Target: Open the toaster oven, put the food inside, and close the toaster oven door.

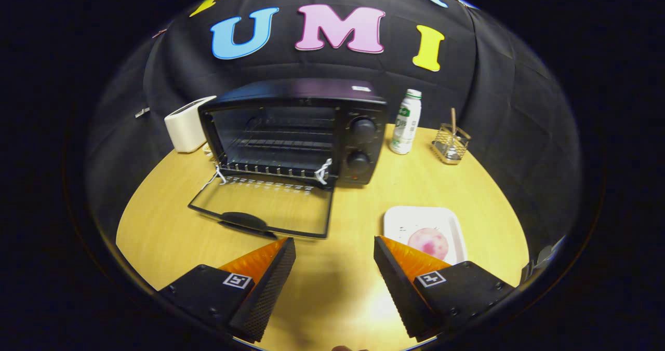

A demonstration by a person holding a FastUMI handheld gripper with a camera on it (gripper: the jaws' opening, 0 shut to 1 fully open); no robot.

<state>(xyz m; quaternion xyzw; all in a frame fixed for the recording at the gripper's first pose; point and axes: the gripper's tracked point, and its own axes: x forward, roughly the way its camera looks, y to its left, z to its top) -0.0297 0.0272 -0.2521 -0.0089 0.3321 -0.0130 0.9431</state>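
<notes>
Black toaster oven [296, 127] sitting open; round pink food [428, 241] waiting on white tray [402, 221] right of it; gripper [335, 252] hovering wide, empty.

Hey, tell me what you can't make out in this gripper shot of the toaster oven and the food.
- White tray: its near corner sits behind a finger of the open gripper.
- Food: blurred, kind unclear.
- Toaster oven: dark back of cavity hidden in shadow.
- White appliance: partly behind the oven.
- Wire holder: contents too small.

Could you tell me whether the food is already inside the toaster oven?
No, the food lies on its tray beside the open gripper, outside the toaster oven.
</notes>
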